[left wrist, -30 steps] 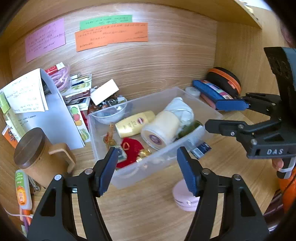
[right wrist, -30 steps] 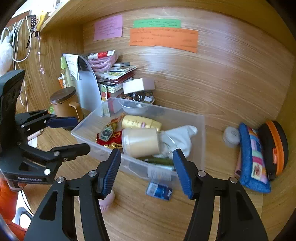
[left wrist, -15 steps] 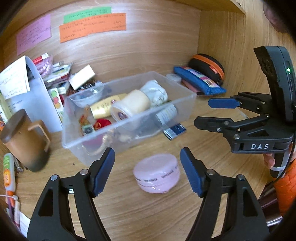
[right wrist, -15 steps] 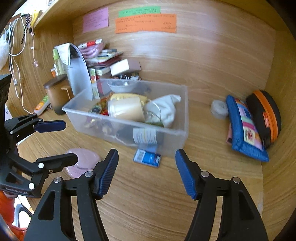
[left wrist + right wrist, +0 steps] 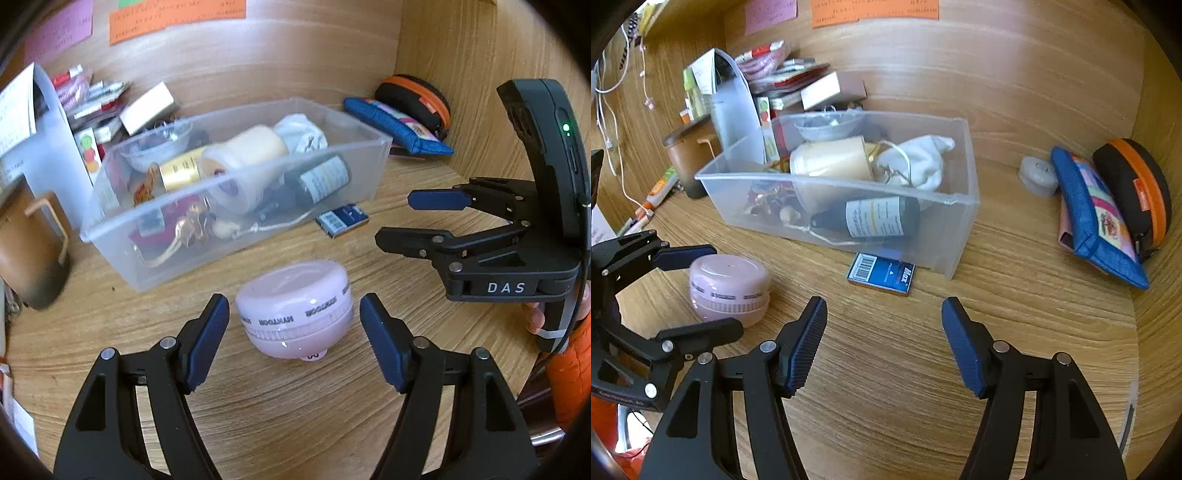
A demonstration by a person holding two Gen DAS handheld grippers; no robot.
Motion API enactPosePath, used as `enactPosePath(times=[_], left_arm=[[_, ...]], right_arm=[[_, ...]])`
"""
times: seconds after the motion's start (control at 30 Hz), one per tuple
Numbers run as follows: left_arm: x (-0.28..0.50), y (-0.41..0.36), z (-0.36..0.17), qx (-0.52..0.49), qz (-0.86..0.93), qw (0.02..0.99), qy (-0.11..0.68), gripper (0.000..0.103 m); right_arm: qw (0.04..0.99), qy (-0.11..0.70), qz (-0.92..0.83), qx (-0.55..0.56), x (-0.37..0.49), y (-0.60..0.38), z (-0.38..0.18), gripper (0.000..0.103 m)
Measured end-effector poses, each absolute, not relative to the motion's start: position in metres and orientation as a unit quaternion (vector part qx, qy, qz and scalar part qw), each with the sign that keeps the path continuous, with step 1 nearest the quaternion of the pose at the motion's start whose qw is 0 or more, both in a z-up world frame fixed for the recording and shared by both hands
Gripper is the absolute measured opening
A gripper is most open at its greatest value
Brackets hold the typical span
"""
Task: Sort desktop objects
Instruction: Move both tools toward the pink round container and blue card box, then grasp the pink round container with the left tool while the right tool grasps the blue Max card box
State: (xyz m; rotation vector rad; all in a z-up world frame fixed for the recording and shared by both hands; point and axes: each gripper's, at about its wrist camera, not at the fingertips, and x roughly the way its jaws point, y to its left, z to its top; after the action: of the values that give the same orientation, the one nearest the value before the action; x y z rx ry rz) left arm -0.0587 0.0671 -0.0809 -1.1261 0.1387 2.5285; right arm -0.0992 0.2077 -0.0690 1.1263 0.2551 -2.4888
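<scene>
A round pink jar (image 5: 295,310) stands on the wooden desk just in front of my open left gripper (image 5: 294,328), between its two fingers without touching them; it also shows in the right wrist view (image 5: 729,286). A clear plastic bin (image 5: 369,166) behind it holds a cream roll, a gold tube, a dark bottle, a white cloth and trinkets. A small blue box (image 5: 881,273) lies flat before the bin (image 5: 960,221). My right gripper (image 5: 884,343) is open and empty, hovering over bare desk in front of the blue box.
A blue pouch (image 5: 1097,221) and a black-and-orange case (image 5: 1134,192) lean at the right wall, a small white jar (image 5: 1036,175) beside them. A brown lidded mug (image 5: 689,158), a white file holder (image 5: 733,107) and stacked packets stand at the left back.
Both grippers drew back from the bin and tilted down. The pink jar now sits larger and closer between the left fingers. The right gripper moved nearer the blue box.
</scene>
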Motion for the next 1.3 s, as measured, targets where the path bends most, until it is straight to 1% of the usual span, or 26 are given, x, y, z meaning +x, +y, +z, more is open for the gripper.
enactPosePath(times=[0.2, 0.43, 0.5, 0.57, 0.6, 0.63, 0.77, 0.83, 0.87, 0.97, 1.3], left_arm=[[-0.07, 0.062, -0.09, -0.42, 0.888, 0.188, 0.016, 0.073], [-0.073, 0.069, -0.089, -0.419, 0.887, 0.19, 0.017, 0.073], [-0.074, 0.072, -0.09, -0.415, 0.892, 0.178, 0.026, 0.072], [-0.075, 0.073, -0.09, -0.412, 0.894, 0.175, 0.032, 0.07], [-0.075, 0.073, -0.091, -0.414, 0.893, 0.177, 0.032, 0.067], [-0.076, 0.073, -0.091, -0.417, 0.89, 0.183, 0.029, 0.065], [-0.075, 0.071, -0.092, -0.416, 0.89, 0.182, 0.025, 0.065], [-0.074, 0.068, -0.09, -0.414, 0.892, 0.179, 0.02, 0.065], [-0.073, 0.066, -0.089, -0.413, 0.893, 0.179, 0.016, 0.065], [-0.07, 0.06, -0.087, -0.407, 0.896, 0.178, 0.001, 0.065], [-0.055, 0.049, -0.079, -0.391, 0.903, 0.178, -0.021, 0.065]], right_arm=[[0.191, 0.104, -0.881, 0.42, -0.112, 0.199, -0.081, 0.061], [0.182, 0.098, -0.877, 0.434, -0.129, 0.187, -0.092, 0.061], [0.174, 0.101, -0.878, 0.434, -0.131, 0.183, -0.093, 0.06], [0.167, 0.101, -0.881, 0.432, -0.133, 0.182, -0.094, 0.06], [0.167, 0.1, -0.88, 0.433, -0.134, 0.182, -0.095, 0.06], [0.167, 0.099, -0.88, 0.434, -0.134, 0.182, -0.096, 0.059], [0.159, 0.101, -0.883, 0.43, -0.136, 0.18, -0.095, 0.059], [0.161, 0.096, -0.882, 0.431, -0.137, 0.179, -0.095, 0.057], [0.166, 0.094, -0.882, 0.432, -0.137, 0.178, -0.095, 0.053], [0.172, 0.093, -0.881, 0.43, -0.137, 0.175, -0.094, 0.046], [0.173, 0.083, -0.88, 0.435, -0.136, 0.174, -0.095, 0.045]])
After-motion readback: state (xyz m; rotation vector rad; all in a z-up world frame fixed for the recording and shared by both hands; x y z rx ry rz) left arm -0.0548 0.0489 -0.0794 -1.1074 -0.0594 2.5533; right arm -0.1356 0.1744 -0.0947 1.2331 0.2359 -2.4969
